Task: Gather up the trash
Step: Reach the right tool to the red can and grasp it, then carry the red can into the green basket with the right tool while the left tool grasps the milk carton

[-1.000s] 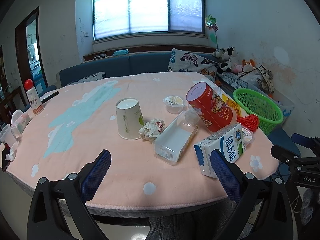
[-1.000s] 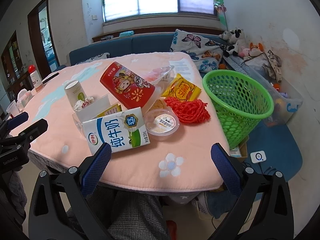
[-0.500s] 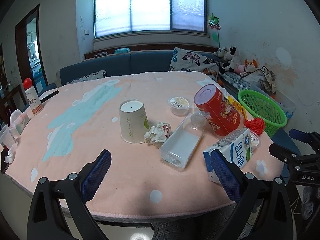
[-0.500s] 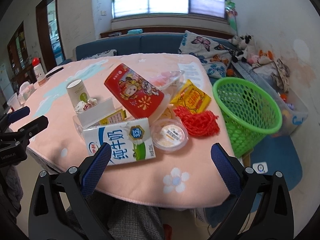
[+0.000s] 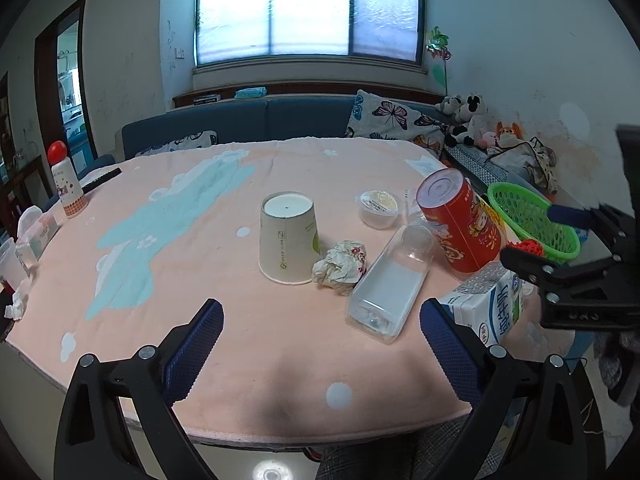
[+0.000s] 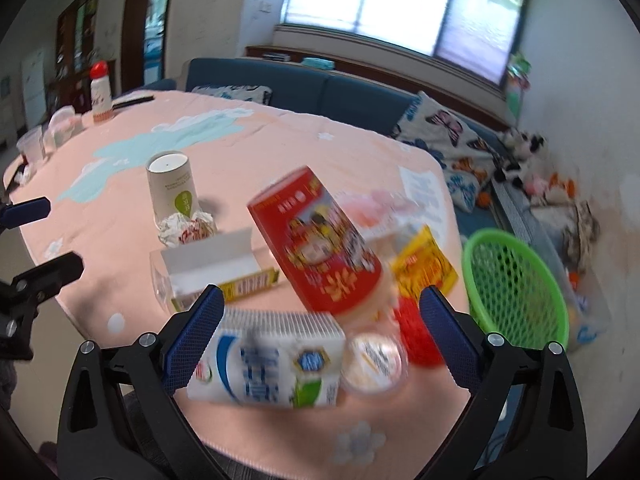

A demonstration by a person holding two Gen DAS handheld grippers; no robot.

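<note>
the left gripper (image 5: 320,328) hangs over the near edge of the table (image 5: 248,340) with its jaws spread wide and nothing between them; the right gripper (image 6: 320,320) is just as wide open and empty, and its view is smeared by blur; in that view the milk carton (image 6: 266,364) lies on its side right between the finger pads (image 6: 192,338), but whether they touch it cannot be told.

from the left wrist, the trash sits from 12 to 2 o'clock of the gripper; an upside-down paper cup (image 5: 287,238) stands at 12, with a crumpled wrapper (image 5: 340,266) touching its base on the right; a clear plastic box (image 5: 390,284) lies on its side just beside the wrapper at 1 o'clock; a red can (image 5: 460,224) leans tilted against the far end of the box; a small lidded tub (image 5: 378,208) sits behind them; the milk carton (image 5: 488,306) lies at 2 o'clock by the table edge.

a green basket (image 6: 516,288) stands off the table at 2 o'clock of the right gripper; a yellow packet (image 6: 424,266) and a red mesh bundle (image 6: 416,334) lie near the can on that side; a second tub (image 6: 374,360) sits just beside the carton.
</note>
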